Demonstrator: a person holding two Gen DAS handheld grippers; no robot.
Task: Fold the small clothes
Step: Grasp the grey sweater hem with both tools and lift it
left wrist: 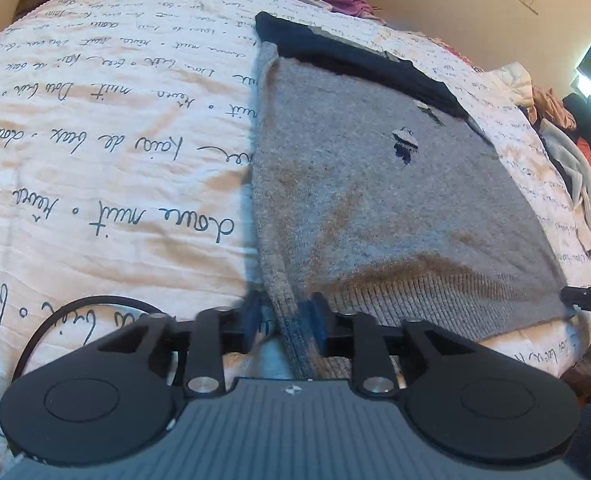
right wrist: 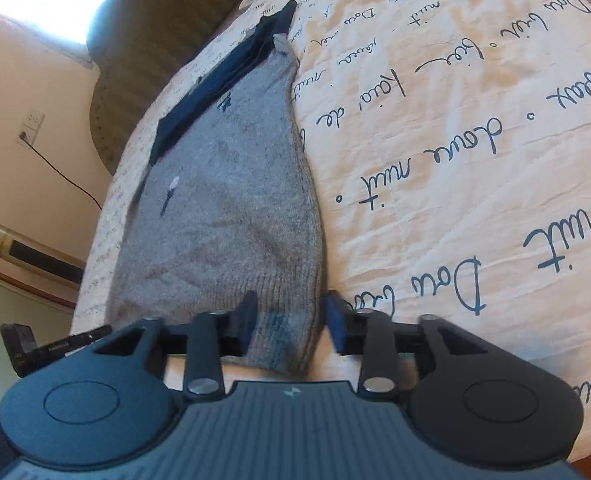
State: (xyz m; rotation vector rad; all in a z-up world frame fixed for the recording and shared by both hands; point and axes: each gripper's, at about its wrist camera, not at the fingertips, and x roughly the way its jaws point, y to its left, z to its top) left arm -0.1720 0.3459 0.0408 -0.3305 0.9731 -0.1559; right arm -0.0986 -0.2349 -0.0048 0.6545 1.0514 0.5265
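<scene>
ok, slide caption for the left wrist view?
Left gripper pinching the grey sweater's ribbed hem corner on the script-print bedspread.

Both wrist cameras sit low and close over the bed (left wrist: 95,160), each looking forward along its own tongs. The left view faces up the grey sweater (left wrist: 375,200) from its left hem corner; the right view from the opposite corner. Both share sweater and quilt.
</scene>
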